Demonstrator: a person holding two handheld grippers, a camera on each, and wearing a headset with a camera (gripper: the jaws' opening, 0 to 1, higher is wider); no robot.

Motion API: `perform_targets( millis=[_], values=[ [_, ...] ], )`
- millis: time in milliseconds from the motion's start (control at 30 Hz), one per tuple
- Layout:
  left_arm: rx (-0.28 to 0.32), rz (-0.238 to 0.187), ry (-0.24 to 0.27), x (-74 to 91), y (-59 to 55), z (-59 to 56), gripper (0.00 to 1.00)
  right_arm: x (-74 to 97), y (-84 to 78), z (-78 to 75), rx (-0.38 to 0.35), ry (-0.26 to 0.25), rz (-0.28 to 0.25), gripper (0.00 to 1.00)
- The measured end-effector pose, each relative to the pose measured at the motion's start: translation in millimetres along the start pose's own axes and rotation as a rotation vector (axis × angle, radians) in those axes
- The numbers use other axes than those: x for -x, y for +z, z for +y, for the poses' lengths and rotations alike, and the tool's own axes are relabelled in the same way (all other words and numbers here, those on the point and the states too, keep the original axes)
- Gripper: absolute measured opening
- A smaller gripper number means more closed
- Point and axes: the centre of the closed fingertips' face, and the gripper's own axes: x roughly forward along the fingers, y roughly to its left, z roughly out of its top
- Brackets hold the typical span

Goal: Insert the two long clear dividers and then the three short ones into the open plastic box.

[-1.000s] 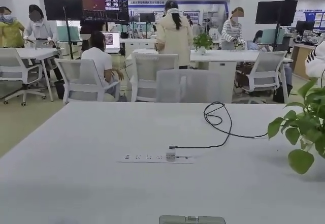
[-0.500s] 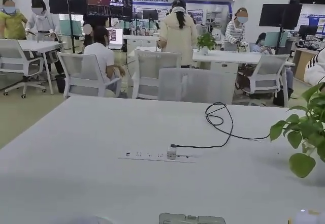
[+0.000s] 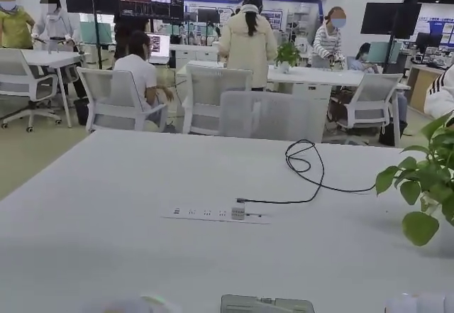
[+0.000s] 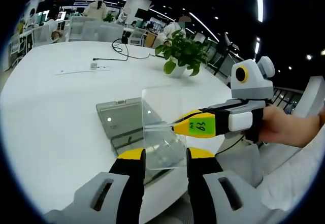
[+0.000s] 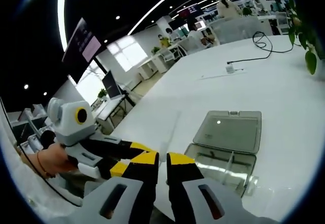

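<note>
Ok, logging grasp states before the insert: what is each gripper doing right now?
Left gripper: open, fingers either side of the clear divider.
Right gripper: shut on the clear divider's edge.

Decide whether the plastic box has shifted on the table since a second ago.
No. The box keeps its place against the power strip; the camera alone tilted.

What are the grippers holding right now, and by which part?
Right gripper pinches the divider by its side edge; left gripper flanks it, grip unclear.
</note>
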Motion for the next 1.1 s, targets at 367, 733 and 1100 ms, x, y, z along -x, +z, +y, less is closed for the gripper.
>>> perform_targets(
  millis=[367,733,1100],
  values=[
    [-0.01,-0.004,-0.022,-3.3,-0.3,-2.8,0.32,-0.4,2.4,-2.7,-0.042,-0.035,-0.002,0.07],
    [-0.065,0.005,-0.059,2.1,-6.2,-5.1,0.37,-2.2,7.1,-1.6,-0.068,-0.032,0.021,0.06],
    [-0.191,0.029,-0.072,16.9,-21.6,15.2,0.55,1.9,6.1,-28.4,-0.182,-0.141,0.161,0.07]
  ],
)
